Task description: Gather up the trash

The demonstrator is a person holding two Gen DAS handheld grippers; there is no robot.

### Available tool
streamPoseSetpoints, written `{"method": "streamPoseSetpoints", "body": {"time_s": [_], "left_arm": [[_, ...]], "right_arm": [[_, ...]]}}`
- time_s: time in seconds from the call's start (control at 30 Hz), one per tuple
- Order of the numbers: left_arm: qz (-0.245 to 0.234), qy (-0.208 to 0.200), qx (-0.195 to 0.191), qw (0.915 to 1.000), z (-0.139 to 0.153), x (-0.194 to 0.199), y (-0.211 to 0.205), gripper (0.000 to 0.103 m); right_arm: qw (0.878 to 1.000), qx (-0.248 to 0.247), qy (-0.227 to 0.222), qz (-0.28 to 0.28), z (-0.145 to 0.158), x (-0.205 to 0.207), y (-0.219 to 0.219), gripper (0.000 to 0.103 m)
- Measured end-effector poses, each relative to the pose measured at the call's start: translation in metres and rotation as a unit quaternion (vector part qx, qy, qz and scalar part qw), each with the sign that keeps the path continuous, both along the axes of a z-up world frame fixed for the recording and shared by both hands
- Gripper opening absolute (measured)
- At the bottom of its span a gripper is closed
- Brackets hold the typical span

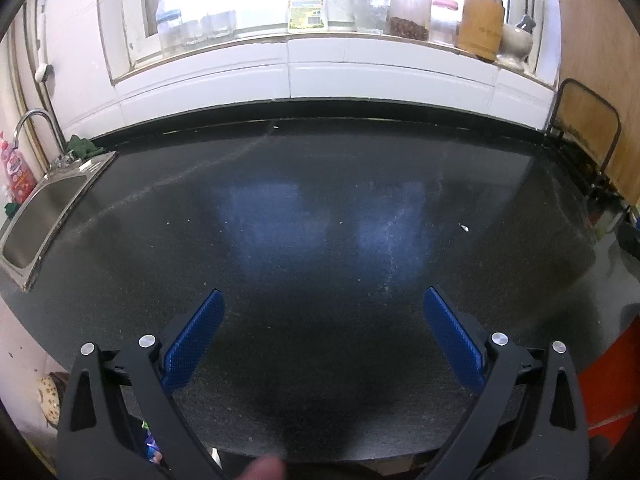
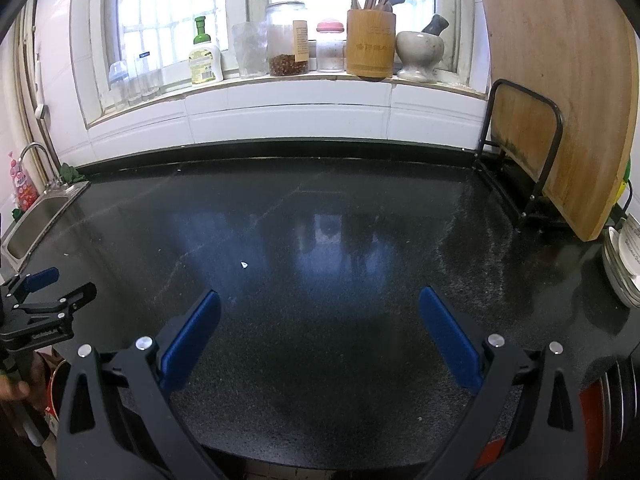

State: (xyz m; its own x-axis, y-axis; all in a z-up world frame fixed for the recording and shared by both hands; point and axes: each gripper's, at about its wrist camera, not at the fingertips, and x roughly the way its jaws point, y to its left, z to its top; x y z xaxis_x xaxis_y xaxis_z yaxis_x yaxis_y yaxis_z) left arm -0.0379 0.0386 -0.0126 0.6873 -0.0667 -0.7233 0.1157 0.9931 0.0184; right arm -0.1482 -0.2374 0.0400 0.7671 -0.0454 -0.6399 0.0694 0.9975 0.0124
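left gripper (image 1: 324,300): spread, nothing held | right gripper (image 2: 320,300): spread, nothing held | scrap (image 2: 244,265): small white bit lying on the dark counter (image 2: 360,360), ahead-left of right gripper | step: approach judged; reach and a fine pinch are called for

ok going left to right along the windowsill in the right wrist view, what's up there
soap bottle → clear tumbler → glass jar → pink-lid jar → chopstick holder → mortar
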Motion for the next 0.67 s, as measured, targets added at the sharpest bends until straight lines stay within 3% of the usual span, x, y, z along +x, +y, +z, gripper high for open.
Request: {"method": "streamPoseSetpoints", "body": {"time_s": [0.5, 0.67], "left_arm": [[-0.009, -0.010, -0.003, 0.9999, 0.004, 0.002, -0.003, 0.096], [-0.025, -0.006, -0.005, 0.9997, 0.002, 0.024, 0.008, 0.096]], "right_arm": [[1.000, 0.003, -0.001, -0.004, -0.001, 0.004, -0.004, 0.096], [1.000, 0.024, 0.002, 0.012, -0.002, 0.009, -0.011, 0.096]]}}
